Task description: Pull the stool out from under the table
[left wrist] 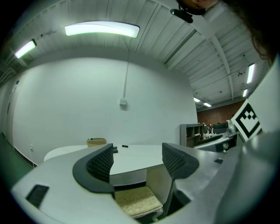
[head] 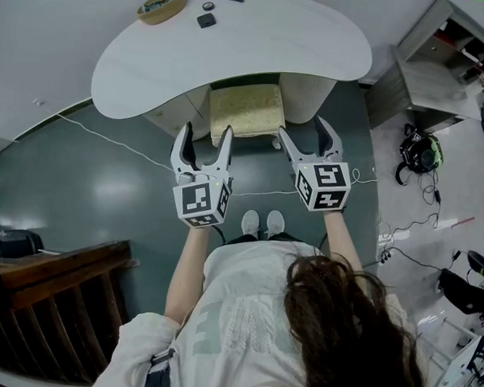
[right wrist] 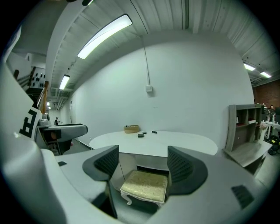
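Observation:
The stool [head: 246,110] has a yellowish cushion and white legs; its back half is tucked under the white curved table [head: 135,70]. Both grippers hover in the air in front of it, touching nothing. My left gripper [head: 208,132] is open, just off the stool's front left corner. My right gripper [head: 304,129] is open too, off its front right corner. In the left gripper view the stool [left wrist: 135,201] lies low between the open jaws of that gripper [left wrist: 138,159]. The right gripper view frames the stool [right wrist: 145,183] between that gripper's [right wrist: 143,164] spread jaws, beneath the table [right wrist: 153,142].
A woven basket [head: 161,5] and small black items [head: 206,20] lie on the table. A grey shelf unit [head: 430,69] stands at the right, with headphones [head: 420,151] and cables on the floor. A white cable [head: 107,137] crosses the floor. A wooden railing [head: 50,300] is at lower left.

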Demonstrator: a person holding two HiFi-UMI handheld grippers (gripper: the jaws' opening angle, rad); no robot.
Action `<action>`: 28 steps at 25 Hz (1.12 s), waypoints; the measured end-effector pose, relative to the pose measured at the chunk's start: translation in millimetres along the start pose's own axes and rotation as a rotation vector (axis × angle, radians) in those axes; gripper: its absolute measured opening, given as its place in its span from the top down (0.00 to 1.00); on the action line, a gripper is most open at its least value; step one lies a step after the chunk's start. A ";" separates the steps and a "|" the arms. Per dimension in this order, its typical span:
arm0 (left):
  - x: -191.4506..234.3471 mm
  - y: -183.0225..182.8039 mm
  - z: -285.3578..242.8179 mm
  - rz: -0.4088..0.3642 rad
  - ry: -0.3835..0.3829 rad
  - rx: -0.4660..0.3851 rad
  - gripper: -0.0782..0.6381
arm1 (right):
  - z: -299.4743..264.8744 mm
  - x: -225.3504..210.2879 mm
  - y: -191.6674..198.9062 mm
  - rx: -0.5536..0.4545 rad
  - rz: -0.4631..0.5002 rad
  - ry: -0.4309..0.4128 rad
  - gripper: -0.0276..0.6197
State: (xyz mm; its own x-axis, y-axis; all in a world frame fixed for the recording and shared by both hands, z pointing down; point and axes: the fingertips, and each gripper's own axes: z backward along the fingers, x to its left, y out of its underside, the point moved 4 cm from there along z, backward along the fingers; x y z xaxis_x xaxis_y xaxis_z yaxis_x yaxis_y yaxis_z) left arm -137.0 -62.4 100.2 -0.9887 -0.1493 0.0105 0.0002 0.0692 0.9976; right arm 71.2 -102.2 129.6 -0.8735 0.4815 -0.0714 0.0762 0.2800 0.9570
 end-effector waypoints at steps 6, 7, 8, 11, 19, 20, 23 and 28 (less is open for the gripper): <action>22.7 43.5 -42.3 0.008 -0.021 0.067 0.44 | -53.6 -21.8 13.7 0.050 0.026 -0.004 0.44; 28.5 56.1 -51.5 0.020 -0.034 0.068 0.44 | -66.1 -28.5 20.6 0.055 0.024 -0.002 0.44; 35.1 71.6 -61.9 0.028 -0.051 0.074 0.44 | -79.9 -36.6 29.0 0.055 0.017 0.002 0.44; 55.3 136.7 -93.5 0.001 -0.096 0.129 0.44 | -123.7 -61.2 67.9 0.054 -0.007 0.025 0.44; 86.3 327.1 -140.2 -0.020 -0.095 0.248 0.44 | -214.2 -98.1 225.6 0.108 -0.019 0.072 0.44; 89.5 350.2 -144.4 -0.030 -0.082 0.271 0.44 | -225.1 -100.0 244.9 0.115 -0.018 0.075 0.44; 105.4 419.6 -147.5 -0.044 -0.069 0.343 0.44 | -252.7 -100.7 300.2 0.138 -0.023 0.081 0.44; 123.4 516.9 -156.1 -0.011 -0.052 0.460 0.37 | -283.8 -105.2 381.7 0.209 0.000 0.041 0.44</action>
State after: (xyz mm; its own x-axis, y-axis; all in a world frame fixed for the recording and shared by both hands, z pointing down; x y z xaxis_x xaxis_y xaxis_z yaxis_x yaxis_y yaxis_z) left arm -235.6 -199.0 627.8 -0.9945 -0.1040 -0.0148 -0.0652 0.5004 0.8633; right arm 55.8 -281.6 582.2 -0.8921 0.4484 -0.0555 0.1705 0.4479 0.8777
